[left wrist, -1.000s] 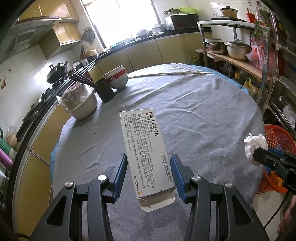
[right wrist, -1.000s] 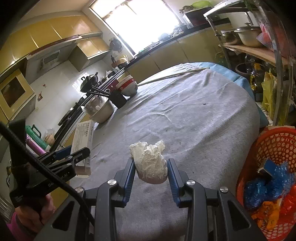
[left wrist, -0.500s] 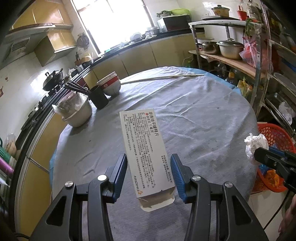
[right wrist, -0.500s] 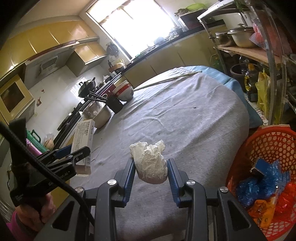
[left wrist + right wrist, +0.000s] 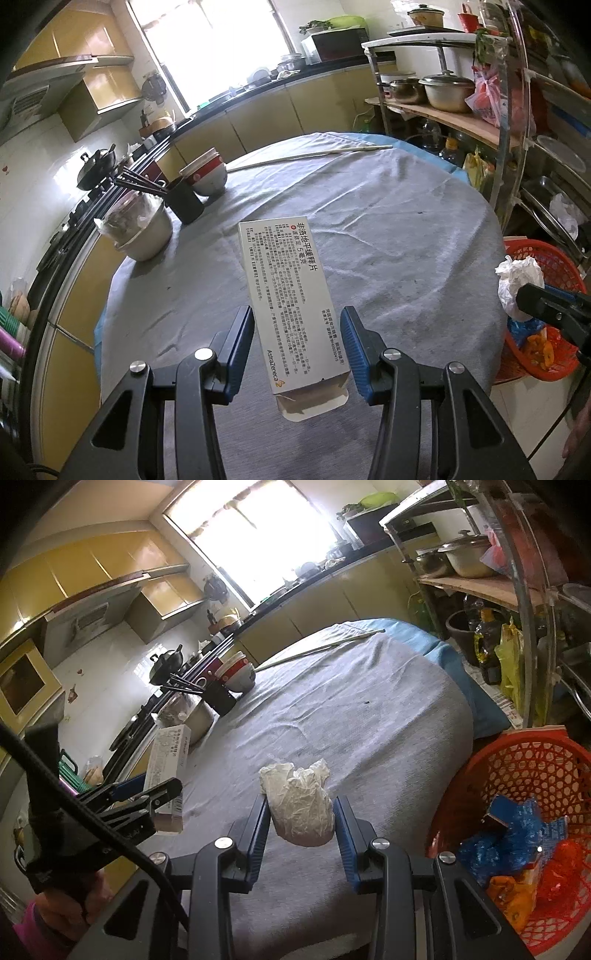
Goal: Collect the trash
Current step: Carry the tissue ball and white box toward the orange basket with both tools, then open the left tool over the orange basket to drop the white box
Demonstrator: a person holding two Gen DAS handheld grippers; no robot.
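My left gripper (image 5: 297, 345) is shut on a white medicine box (image 5: 288, 295) with printed text, held above the grey tablecloth (image 5: 388, 229); the box's open end flap points toward the camera. My right gripper (image 5: 301, 825) is shut on a crumpled white wad of paper (image 5: 299, 805), lifted over the table near its right edge. The wad (image 5: 517, 284) and the right gripper's tip show at the right of the left wrist view. An orange mesh basket (image 5: 517, 768) holding blue and orange wrappers stands just right of the table. The box (image 5: 168, 760) in the left gripper shows at the left of the right wrist view.
Stacked bowls (image 5: 205, 177), a black cup of chopsticks (image 5: 183, 201) and a covered pot (image 5: 142, 232) stand at the table's far left. Long chopsticks (image 5: 310, 157) lie at the far edge. A metal rack with pots (image 5: 447, 92) rises on the right.
Both grippers have drifted sideways with their loads; the table and bowls appear a little farther off, and more of the orange basket shows in the right wrist view.
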